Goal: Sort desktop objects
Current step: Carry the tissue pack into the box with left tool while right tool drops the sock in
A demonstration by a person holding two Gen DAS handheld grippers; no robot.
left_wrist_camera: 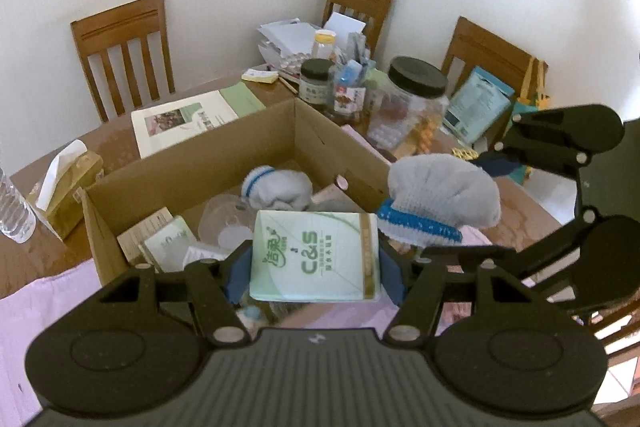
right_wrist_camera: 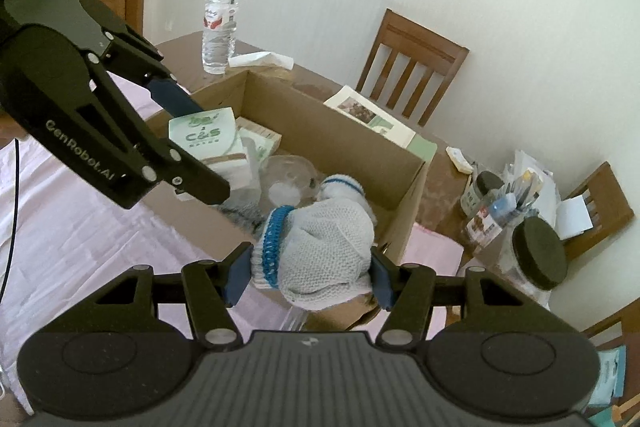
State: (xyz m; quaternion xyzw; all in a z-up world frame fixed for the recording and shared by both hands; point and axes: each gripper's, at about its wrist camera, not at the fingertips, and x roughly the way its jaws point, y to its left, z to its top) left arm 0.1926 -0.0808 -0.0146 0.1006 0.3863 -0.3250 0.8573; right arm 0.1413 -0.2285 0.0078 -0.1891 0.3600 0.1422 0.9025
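Two grippers held soft goods over the open cardboard box (left_wrist_camera: 208, 163) at mid-frame. We saw the left gripper (left_wrist_camera: 314, 273) clamped on a glossy green-and-white tissue pack (left_wrist_camera: 314, 253), low centre in the left view. The right gripper (right_wrist_camera: 307, 277) squeezed a ribbed grey knit glove (right_wrist_camera: 320, 247) with a blue cuff above the box's near corner. Another balled glove (left_wrist_camera: 278, 187) lay inside.

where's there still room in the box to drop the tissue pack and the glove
In the cardboard box, the barest floor lies along the far wall and far corner, behind the other glove. The near left is crowded with packets and a clear plastic lid. The left gripper holds the tissue pack; the right gripper holds the glove.
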